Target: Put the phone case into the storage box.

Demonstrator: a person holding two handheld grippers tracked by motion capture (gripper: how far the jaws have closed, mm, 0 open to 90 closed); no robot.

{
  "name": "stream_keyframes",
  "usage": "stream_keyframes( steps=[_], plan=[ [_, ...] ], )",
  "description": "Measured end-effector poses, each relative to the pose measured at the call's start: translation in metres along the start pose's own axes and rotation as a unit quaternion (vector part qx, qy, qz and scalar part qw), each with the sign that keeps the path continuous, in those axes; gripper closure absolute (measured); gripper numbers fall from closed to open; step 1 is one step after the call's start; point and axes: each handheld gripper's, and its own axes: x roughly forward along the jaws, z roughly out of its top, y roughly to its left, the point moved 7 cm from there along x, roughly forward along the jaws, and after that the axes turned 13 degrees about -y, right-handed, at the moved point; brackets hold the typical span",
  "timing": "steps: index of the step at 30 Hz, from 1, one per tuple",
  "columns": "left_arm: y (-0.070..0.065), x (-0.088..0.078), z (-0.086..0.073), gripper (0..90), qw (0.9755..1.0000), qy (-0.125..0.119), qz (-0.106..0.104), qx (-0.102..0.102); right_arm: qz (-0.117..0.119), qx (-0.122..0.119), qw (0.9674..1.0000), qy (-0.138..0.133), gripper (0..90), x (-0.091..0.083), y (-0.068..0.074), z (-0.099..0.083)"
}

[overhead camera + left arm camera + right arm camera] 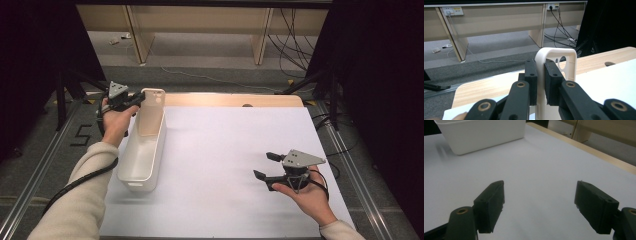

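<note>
Left gripper (pixel 540 82) clamped on cream plastic phone case (pixel 559 65), held upright over far end of white plastic bin (pixel 142 155) at worktop's left edge. Right gripper (pixel 540 205) gaped empty near right edge. Placing step; next probably lowering, then release.

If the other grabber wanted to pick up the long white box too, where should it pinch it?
Best on the thin top rim of the long white plastic bin, along its right side wall, coming from above. The rim is narrow enough to fit between the wide-open right gripper. The left gripper is clamped on the cream phone case standing at the bin's far end, so the nearer part is probably safer.
</note>
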Motion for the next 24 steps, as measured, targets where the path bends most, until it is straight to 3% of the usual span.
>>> stream_keyframes(
  steps=[24],
  plan=[
    [0.0058, 0.0007, -0.0095, 81.5, 0.9999, 0.010, 0.006, -0.007, 0.001, 0.001, 1.0000, 0.005, 25.5, 0.0005, 0.0000, -0.0016]
  ],
)
